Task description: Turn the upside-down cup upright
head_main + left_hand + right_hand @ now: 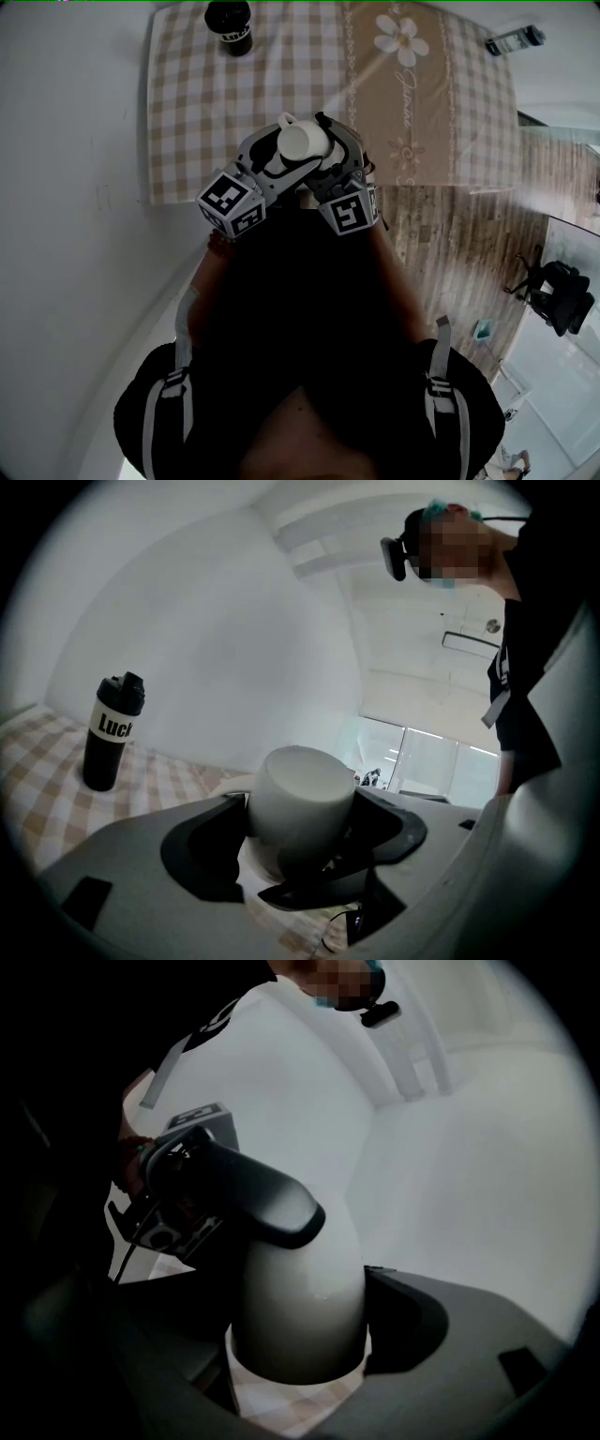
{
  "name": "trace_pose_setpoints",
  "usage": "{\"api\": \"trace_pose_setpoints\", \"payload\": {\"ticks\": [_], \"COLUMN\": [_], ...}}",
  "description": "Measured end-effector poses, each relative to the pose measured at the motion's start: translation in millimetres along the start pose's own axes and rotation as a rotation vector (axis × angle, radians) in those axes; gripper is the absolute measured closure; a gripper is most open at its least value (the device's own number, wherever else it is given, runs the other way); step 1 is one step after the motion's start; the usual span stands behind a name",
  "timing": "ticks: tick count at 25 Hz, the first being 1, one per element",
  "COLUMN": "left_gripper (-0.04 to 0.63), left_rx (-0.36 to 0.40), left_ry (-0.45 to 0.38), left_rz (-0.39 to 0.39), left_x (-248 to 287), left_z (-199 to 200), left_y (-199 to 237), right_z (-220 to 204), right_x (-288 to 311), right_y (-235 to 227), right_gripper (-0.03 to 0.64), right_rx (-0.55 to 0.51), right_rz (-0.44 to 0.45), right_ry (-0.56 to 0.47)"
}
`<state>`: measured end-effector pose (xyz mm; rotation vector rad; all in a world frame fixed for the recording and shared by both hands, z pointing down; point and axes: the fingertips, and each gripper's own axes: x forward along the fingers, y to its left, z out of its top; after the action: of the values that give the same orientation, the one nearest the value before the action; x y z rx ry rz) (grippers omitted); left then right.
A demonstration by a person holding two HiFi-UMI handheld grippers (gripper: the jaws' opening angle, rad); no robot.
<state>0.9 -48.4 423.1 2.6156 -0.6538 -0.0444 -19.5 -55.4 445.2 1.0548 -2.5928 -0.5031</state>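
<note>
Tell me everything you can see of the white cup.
The white cup looks like smooth glazed ceramic, with one loop handle facing away from the person. Its closed base faces up, so it is upside down. It is held over the near edge of the checked tablecloth, gripped by the left tool and the right tool from either side.

Cup point(302, 778) mouth's buried down in the left hand-held gripper point(300, 806), bottle point(111, 733) label cuts off after "Luck", and that object point(514, 40) at the desk's point(187, 112) far-right corner is too tiny to tell.
</note>
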Motion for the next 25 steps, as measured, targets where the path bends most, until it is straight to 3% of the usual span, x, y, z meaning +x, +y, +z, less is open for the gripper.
{"api": "trace_pose_setpoints", "payload": {"ticks": [6,12,18,25], "left_gripper": [0.242,0.242,0.242,0.242], "left_rx": [-0.081,-0.195,-0.348,-0.352], "left_ry": [-0.044,-0.099,-0.144,-0.111], "left_rz": [-0.057,-0.043,-0.188,-0.243], "left_x": [-4.8,-15.2,-27.7,-21.8], "left_z": [7.9,16.6,27.7,19.8], "left_y": [0.2,21.1,21.0,8.1], "right_z": [12.4,6.1,1.6,9.8], "right_x": [-3.2,-9.0,-9.0,6.5], "right_y": [-1.0,-6.3,-3.8,8.8], "right_gripper": [0.207,0.182,0.14,0.173], "right_rx": [-0.025,0.016,-0.002,-0.077], "right_rz": [-0.001,-0.014,0.028,0.029], "right_ry": [-0.053,-0.021,-0.014,-0.042]}}
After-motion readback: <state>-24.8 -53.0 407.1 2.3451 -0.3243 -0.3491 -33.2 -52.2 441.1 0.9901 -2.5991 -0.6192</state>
